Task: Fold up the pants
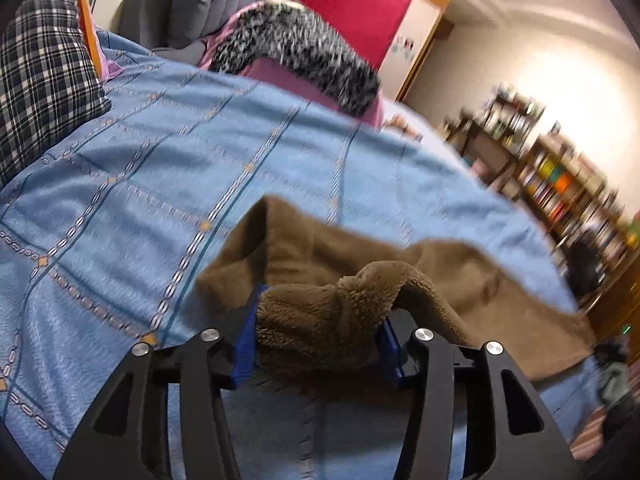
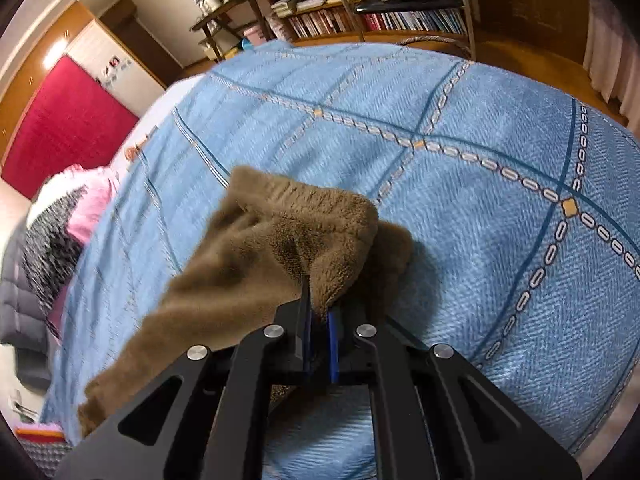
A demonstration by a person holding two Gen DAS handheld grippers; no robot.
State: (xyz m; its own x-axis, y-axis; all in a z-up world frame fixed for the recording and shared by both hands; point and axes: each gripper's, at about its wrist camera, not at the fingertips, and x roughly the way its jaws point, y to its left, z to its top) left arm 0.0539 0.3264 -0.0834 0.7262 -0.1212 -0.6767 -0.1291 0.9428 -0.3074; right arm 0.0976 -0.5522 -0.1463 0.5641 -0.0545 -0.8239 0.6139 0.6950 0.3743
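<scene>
The left tool (image 1: 320,344) is pinching a thick bunch of the brown fuzzy pants (image 1: 460,276) between its blue pads (image 1: 245,344). The jaws are standing apart with the fluffy cloth filling the gap. The right tool (image 2: 320,344) is squeezing a thin edge of the same pants (image 2: 280,248), and its blue pads (image 2: 333,340) are sitting almost together.

The pants are lying on the blue bedspread (image 1: 160,168), which has a chain pattern in crossing lines. In the left wrist view the brown cloth is stretching away from the tool toward the right side of the bed. In the right wrist view it is draping from the tool down to the left.

Past the pants on the bed, a pink coat with a grey fur trim (image 1: 296,48) is lying. A checked pillow (image 1: 44,80) is sitting at the left side of the bed. Beyond the bed, bookshelves (image 2: 360,8) are standing by the wall
</scene>
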